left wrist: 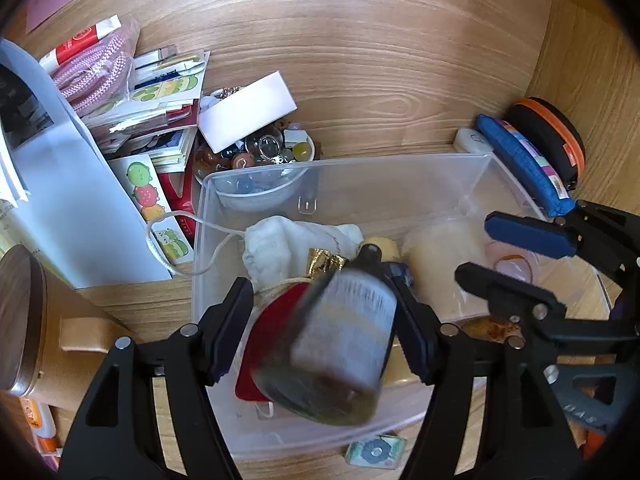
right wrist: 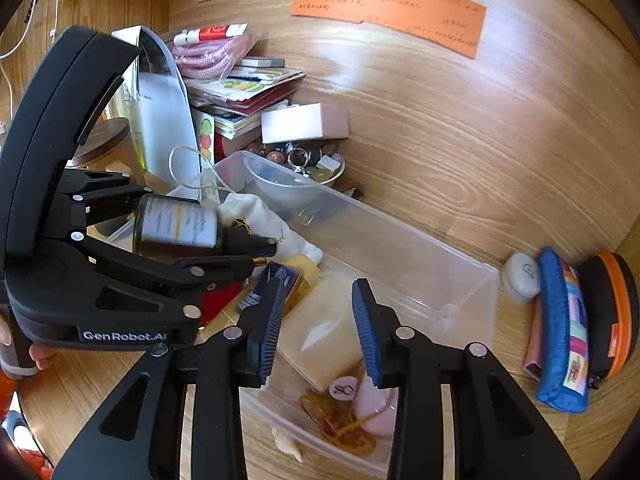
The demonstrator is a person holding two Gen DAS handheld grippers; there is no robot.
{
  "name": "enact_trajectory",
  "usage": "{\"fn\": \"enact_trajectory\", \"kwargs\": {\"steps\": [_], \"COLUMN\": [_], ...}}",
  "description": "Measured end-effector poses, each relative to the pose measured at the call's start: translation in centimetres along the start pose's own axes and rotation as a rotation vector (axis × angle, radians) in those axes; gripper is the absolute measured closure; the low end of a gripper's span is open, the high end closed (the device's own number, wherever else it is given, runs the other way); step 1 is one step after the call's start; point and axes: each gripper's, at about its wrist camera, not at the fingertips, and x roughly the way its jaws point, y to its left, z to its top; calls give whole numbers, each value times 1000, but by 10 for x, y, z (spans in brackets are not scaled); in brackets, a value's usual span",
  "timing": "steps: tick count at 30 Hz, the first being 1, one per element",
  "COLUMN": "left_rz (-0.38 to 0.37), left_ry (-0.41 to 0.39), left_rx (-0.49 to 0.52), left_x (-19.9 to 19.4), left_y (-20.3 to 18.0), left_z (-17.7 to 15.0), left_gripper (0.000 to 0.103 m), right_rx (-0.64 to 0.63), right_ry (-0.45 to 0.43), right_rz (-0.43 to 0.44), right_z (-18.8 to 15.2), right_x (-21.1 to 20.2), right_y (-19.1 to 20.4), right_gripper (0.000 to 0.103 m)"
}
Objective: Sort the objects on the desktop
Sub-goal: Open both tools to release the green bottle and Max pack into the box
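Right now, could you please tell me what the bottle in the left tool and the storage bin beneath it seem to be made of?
The bottle looks like dark greenish glass: glossy and see-through at its base, with a white paper label and a black cap, though blur leaves this uncertain. The storage bin appears to be clear, slightly frosted plastic: its thin walls show the bowl behind them.

Left hand-held gripper [left wrist: 324, 320] clamped; right hand-held gripper [right wrist: 320, 324] agape.

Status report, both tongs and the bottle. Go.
Left tongs shut on dark bottle, held over the clear bin. Right tongs open, empty, over the bin. White pouch and red pouch lie beneath the bottle.
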Motion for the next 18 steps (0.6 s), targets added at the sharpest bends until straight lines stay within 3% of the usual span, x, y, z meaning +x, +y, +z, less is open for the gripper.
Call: {"fn": "enact_trajectory", "kwargs": {"steps": [5, 10, 14, 18], "left_rz": [5, 9, 15, 23], "left_ry": [-24, -38, -56, -76], "left_rx": [1, -3, -2, -2], "left_x": [-16, -29, -42, -55], "left_y": [-3, -6, -7, -8], "left_z": [-5, -10, -16, -23], "left_gripper": [30, 29, 29, 28], "right_rx": [17, 33, 56, 84], "right_ry": [-29, -57, -82, -100], "right_rz": [-26, -48, -74, -69], "right_z": [-6, -19, -29, -38], "right_x": [-18, -38, -50, -63], "right_y": [-5, -6, -5, -7], "right_gripper": [61, 59, 45, 44]}}
